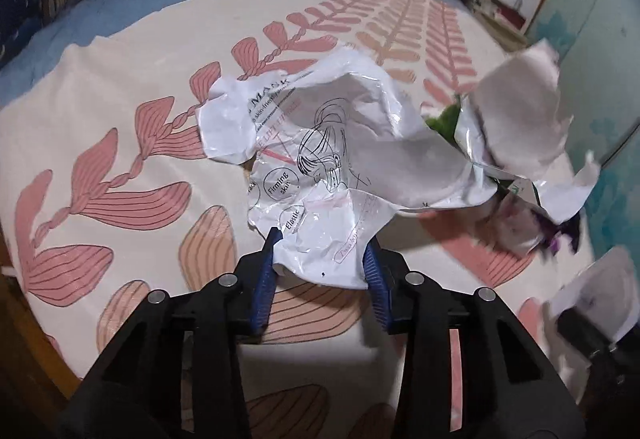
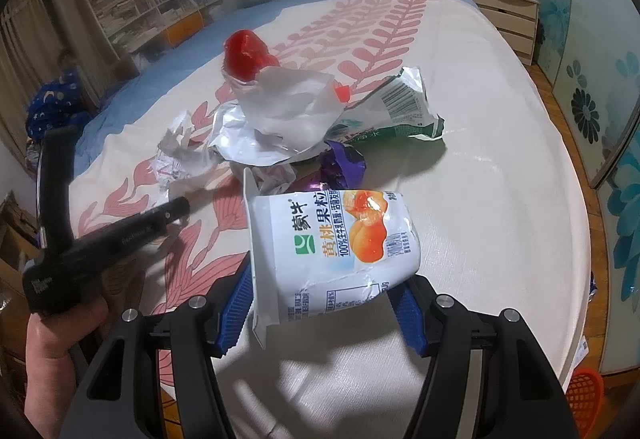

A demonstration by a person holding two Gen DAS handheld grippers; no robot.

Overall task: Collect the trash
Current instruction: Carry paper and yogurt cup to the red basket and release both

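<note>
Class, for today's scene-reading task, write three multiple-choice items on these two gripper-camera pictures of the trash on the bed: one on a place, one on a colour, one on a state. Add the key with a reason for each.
1. Where does the pile of trash lie?
A. on a desk
B. on the bedspread
C. on the floor

2. What colour is the crumpled plastic at the pile's far end?
A. red
B. yellow
C. black

3. What is between the right gripper's fingers?
A. nothing
B. a book
C. a white yogurt cup

Key:
1 B, wrappers rest on the leaf-patterned cover.
2 A, it shows bright red behind the white wrapper.
3 C, the blue pads flank the crushed cup on both sides; likewise the left gripper has the white mask packet between its pads.
</note>
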